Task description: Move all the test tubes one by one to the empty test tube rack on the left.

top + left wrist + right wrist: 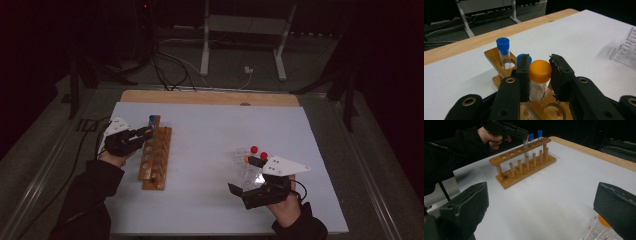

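Item: orange-capped tube (pixel 539 79), clear-walled, at lower centre of the left gripper view, standing upright with its lower end in a hole of the wooden rack (pixel 496 58); the left gripper (pixel 539 70) has its jaws closed on the tube just under the cap, one pad each side, a grip that judged from the pose serves to steady the tube while it is seated in or drawn out of the hole. Item: two blue-capped tubes (pixel 503 51), upright in the rack's far holes, upper left of the same view; the nearer one sits partly behind a jaw. Item: wooden rack (pixel 155 155), left of centre in the high view, long axis running away from the person, remaining holes vacant. Item: clear plastic rack (pixel 246 167), right of centre in the high view, carrying red-capped tubes (pixel 258 152) and an orange-capped one; probably the source or destination stock. Item: right gripper (pixel 252 175), lower right of the high view, jaws spread wide with nothing between them, hovering just beside the clear rack, apparently waiting its turn. Surface: desk (pixel 210 130) covered by a white sheet, wooden edge showing along the far side. Room: dim, dark floor, cables at upper left, white metal frame legs (pixel 205 45) at upper centre.
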`<action>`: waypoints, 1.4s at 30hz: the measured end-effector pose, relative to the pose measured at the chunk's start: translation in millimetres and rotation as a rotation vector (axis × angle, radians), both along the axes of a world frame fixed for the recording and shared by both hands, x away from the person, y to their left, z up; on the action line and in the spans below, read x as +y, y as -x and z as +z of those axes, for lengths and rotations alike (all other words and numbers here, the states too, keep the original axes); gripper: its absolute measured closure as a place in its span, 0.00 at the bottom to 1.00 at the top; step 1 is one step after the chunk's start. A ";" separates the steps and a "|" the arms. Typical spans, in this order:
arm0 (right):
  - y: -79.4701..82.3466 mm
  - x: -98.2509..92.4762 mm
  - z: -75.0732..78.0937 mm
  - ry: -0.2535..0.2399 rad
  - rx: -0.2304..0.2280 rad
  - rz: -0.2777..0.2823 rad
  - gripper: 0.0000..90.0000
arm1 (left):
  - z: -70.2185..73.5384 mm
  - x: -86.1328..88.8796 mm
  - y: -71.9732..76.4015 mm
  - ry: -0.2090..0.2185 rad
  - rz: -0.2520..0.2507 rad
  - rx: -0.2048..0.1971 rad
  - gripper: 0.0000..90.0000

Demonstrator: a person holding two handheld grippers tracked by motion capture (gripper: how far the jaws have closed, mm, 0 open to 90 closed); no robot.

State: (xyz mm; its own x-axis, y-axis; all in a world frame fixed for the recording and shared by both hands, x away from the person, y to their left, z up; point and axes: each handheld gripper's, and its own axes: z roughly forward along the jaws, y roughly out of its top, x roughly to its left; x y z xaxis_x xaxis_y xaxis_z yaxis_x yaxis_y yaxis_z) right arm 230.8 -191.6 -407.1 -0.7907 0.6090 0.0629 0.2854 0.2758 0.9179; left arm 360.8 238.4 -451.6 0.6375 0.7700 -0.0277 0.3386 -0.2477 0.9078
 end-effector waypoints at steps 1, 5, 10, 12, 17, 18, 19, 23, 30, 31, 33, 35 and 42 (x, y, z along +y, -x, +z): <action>0.0 0.0 0.0 0.000 0.000 0.000 0.00 | -0.2 0.5 0.1 0.001 0.002 0.000 0.80; 0.1 0.2 0.2 0.000 0.001 0.000 0.00 | -0.8 1.1 0.7 0.000 -0.003 0.000 0.79; 0.2 -0.2 1.3 -0.002 -0.002 -0.001 0.00 | -0.2 0.6 0.0 -0.014 -0.010 0.015 0.79; 0.3 -0.4 1.6 -0.001 -0.003 -0.001 0.00 | 0.7 1.1 -0.6 -0.019 -0.010 0.020 0.79; 0.1 -1.8 2.9 -0.010 -0.003 -0.001 0.00 | 4.2 2.5 1.3 -0.006 -0.044 0.025 0.71; 0.3 -3.0 4.9 -0.011 -0.008 -0.005 0.00 | 9.6 3.2 6.0 0.009 -0.057 0.004 0.66; 0.2 -4.2 6.3 -0.015 -0.012 -0.004 0.00 | 12.7 2.8 9.2 0.016 -0.064 -0.011 0.60; -2.6 -12.4 13.3 -0.023 -0.029 -0.032 0.00 | 23.7 -1.2 22.8 0.028 -0.102 -0.031 0.38; -14.3 -32.4 21.4 -0.028 -0.028 -0.104 0.00 | 32.5 -16.4 47.4 0.037 -0.207 -0.030 0.06; -15.9 -34.8 20.6 -0.036 -0.022 -0.111 0.00 | 32.9 -18.6 50.4 0.037 -0.217 -0.031 0.03; -18.0 -37.3 17.4 -0.028 -0.010 -0.119 0.00 | 32.9 -20.5 53.2 0.038 -0.222 -0.033 0.02; -19.2 -37.8 14.7 -0.020 0.002 -0.127 0.00 | 33.1 -22.7 57.2 0.047 -0.239 -0.039 0.02; -24.6 -41.1 -13.1 0.032 0.078 -0.159 0.12 | 35.2 -25.6 65.1 0.068 -0.262 -0.054 0.02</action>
